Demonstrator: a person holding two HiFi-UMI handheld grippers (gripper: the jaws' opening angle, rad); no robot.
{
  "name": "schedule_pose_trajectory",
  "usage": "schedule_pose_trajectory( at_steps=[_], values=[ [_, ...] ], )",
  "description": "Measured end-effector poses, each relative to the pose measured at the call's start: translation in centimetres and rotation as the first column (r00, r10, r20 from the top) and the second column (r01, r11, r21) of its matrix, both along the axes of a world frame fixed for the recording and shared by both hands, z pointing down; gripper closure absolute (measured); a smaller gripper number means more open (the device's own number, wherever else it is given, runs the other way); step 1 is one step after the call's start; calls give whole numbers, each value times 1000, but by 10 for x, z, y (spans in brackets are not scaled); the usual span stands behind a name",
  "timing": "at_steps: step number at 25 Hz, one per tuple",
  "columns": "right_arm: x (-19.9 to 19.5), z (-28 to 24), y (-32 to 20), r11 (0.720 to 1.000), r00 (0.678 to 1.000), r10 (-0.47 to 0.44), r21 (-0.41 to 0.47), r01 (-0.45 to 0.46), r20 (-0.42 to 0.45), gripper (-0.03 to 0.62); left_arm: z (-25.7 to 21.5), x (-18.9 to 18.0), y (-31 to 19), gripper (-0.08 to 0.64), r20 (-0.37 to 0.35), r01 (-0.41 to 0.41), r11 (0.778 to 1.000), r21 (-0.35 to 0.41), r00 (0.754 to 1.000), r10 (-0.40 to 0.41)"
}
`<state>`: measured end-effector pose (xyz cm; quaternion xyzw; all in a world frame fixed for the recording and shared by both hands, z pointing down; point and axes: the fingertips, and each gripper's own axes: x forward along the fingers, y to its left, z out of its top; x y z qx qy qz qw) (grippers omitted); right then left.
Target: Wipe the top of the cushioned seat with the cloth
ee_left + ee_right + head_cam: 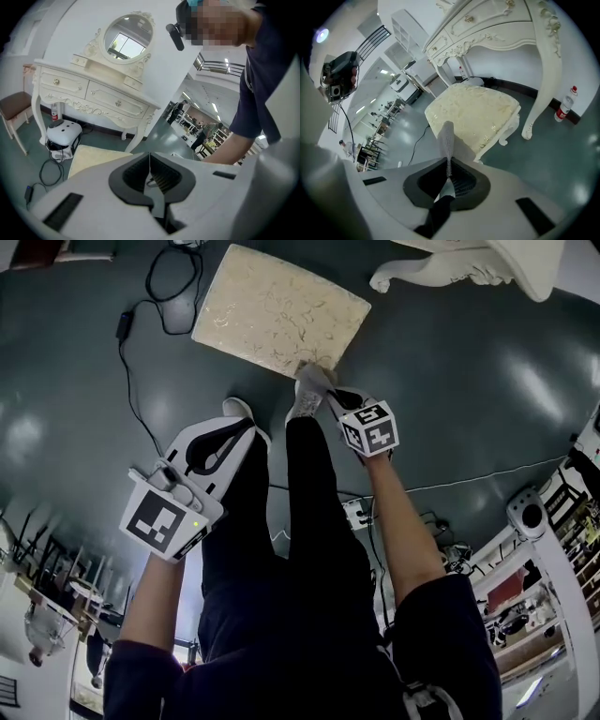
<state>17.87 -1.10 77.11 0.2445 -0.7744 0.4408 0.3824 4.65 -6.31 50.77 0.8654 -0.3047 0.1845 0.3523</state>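
Between the jaws of my right gripper [448, 164] sits the grey knitted cloth [447, 137], pinched tight by one edge and poised at the near corner of the cream, square cushioned seat [474, 108]. Touching it or not, I can't tell. It looks light and floppy, so I judge a hold close to the bunched fold keeps it from slipping. The padded top should give under pressure. My left gripper [150, 171] hangs well short of the seat, jaws pressed together on nothing.
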Motion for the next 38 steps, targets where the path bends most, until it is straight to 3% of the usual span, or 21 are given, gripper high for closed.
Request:
schedule_pose_trajectory(
  at_steps=[8,20,26,33,38],
  values=[
    [4,-87,-35,994,995,64,81,-71,80,561,-56,-4,-26,548,56,-22,994,103,998,16],
    [-49,-325,-75,933,961,115,304,-191,253,561,-217,-60,-25,548,6,6,962,273,1000,-8],
    [-96,-412,-72,891,958,45,423,-167,283,561,-256,-100,7,548,12,-4,943,332,1000,0],
    [-142,-494,-49,823,960,-7,546,-154,281,561,-294,-140,41,548,-36,43,920,389,999,-32],
    [-154,-544,-37,768,957,-20,617,-172,291,561,-317,-148,57,548,-15,-8,896,445,1000,17]
  ],
)
